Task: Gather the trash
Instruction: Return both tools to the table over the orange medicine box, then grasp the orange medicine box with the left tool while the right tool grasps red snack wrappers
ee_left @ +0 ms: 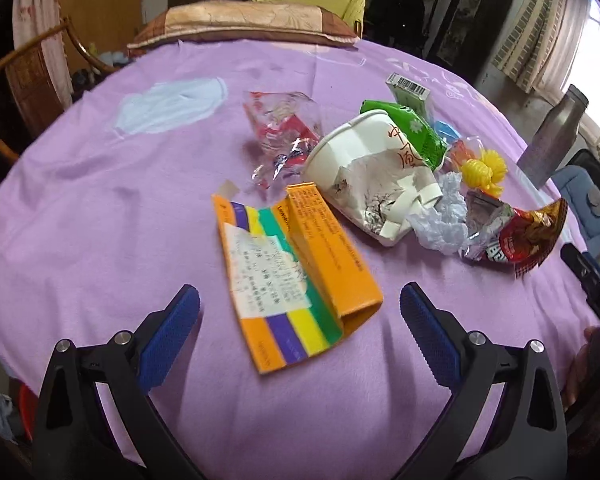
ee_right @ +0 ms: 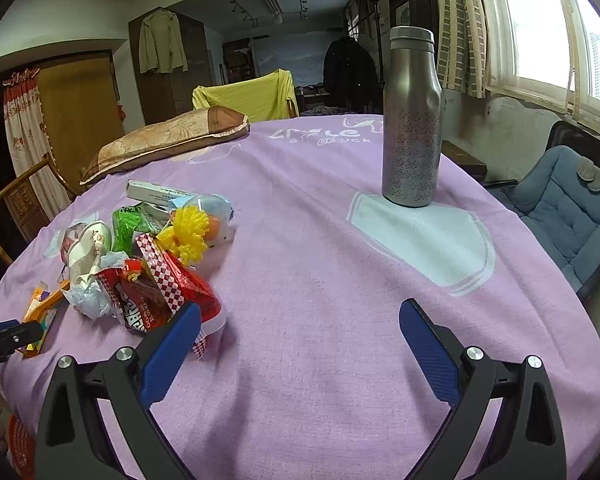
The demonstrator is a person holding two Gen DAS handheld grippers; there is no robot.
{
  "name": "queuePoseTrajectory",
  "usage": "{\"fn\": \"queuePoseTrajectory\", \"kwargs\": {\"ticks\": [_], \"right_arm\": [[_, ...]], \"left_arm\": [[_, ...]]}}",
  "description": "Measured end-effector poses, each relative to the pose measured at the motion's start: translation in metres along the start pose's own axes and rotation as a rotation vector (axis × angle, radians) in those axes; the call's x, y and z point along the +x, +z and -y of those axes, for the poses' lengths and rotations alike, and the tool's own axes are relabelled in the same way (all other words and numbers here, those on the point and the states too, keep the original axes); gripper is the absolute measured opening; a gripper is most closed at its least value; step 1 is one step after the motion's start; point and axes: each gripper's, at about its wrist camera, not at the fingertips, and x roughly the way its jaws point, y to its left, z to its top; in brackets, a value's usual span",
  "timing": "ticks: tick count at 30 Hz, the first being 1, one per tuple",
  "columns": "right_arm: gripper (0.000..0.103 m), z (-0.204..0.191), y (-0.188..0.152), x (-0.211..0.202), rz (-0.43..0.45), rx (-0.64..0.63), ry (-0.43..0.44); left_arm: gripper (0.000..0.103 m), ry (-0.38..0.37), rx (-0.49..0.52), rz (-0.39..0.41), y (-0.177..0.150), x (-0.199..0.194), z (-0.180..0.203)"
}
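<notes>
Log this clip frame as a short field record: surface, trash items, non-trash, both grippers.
surface: purple cloth on a round table
nearest trash: flattened orange box, just ahead of the left gripper
pile: paper cup on its side, clear wrapper, green wrapper, red snack bag, yellow ball, tissue
non-trash: steel bottle upright, pillow
left gripper: open, empty
right gripper: open, empty, beside the red snack bag

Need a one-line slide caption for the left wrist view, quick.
Open left gripper poised over a flattened orange carton, with a crushed paper cup and snack wrappers behind on the purple tablecloth.
</notes>
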Motion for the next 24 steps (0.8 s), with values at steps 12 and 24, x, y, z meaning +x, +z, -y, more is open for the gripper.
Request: {"fn": "queuePoseTrajectory", "kwargs": {"ticks": [12, 24], "right_arm": [[0.098, 0.005, 0.000, 0.002, -0.028, 0.021, 0.046], [0.098, -0.026, 0.002, 0.007, -0.078, -0.029, 0.196]], "left_arm": [[0.096, 0.065, 0.025, -0.018, 0.013, 0.032, 0.006], [0.097, 0.014, 0.012, 0.009, 0.011, 0.031, 0.006]]}}
